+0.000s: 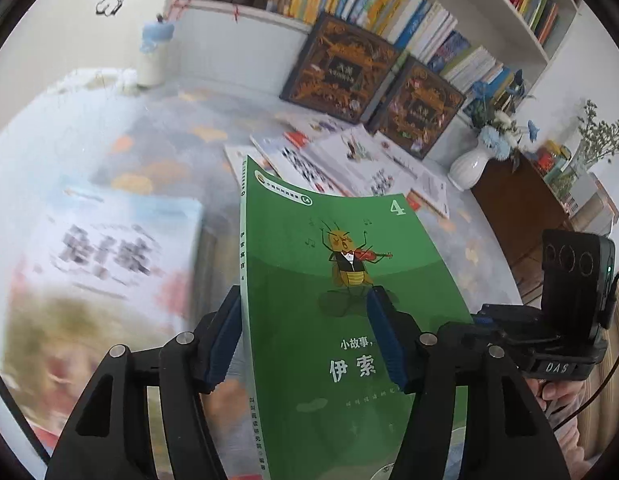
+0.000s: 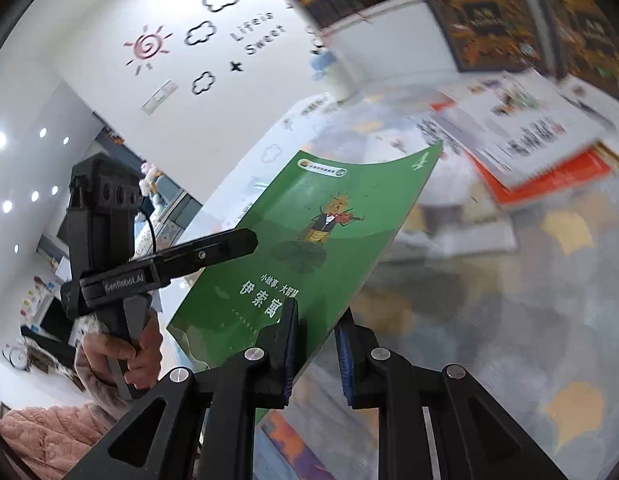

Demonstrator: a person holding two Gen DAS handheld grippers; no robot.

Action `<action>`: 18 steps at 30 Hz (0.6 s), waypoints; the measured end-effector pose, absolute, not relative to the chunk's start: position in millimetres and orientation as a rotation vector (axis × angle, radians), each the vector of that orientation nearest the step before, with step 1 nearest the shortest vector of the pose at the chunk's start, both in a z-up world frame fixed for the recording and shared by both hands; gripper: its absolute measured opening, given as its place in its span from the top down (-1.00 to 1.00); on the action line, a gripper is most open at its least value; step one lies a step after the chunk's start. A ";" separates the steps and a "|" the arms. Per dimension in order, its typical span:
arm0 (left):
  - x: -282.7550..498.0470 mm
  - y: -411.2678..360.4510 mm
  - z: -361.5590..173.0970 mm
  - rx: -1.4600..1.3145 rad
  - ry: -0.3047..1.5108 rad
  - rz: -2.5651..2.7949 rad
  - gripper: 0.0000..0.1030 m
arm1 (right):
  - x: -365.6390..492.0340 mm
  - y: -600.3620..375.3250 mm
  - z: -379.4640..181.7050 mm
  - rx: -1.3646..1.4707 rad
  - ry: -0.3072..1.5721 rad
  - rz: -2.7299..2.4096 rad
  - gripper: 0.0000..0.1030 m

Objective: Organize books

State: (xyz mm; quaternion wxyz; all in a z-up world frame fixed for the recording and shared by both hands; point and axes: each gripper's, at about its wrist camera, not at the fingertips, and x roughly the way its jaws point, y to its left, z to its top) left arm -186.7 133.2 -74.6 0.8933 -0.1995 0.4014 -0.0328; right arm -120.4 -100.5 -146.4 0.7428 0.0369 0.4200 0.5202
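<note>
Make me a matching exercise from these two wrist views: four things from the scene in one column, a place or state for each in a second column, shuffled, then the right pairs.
Things
1. green book
2. white vase
3. two dark ornate books
4. open picture books

Places or states
A. lying flat on the patterned floor mat
B. held up off the floor between the gripper fingers
C. leaning upright against the white bookshelf
D. standing on the floor with flowers in it, beside a dark wooden cabinet

Pairs: 1-B, 2-D, 3-C, 4-A
</note>
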 end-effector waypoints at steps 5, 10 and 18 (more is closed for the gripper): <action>-200.8 171.7 -41.0 -0.375 0.785 -0.046 -0.17 | -138.9 -54.5 -125.0 0.032 0.873 1.220 0.64; -212.8 221.6 -32.4 -0.432 0.760 -0.047 -0.17 | -142.7 -6.4 -123.6 0.001 0.884 1.269 0.64; -217.6 267.3 -59.9 -0.476 0.788 0.010 -0.28 | -142.6 50.5 -141.9 -0.009 0.948 1.303 0.64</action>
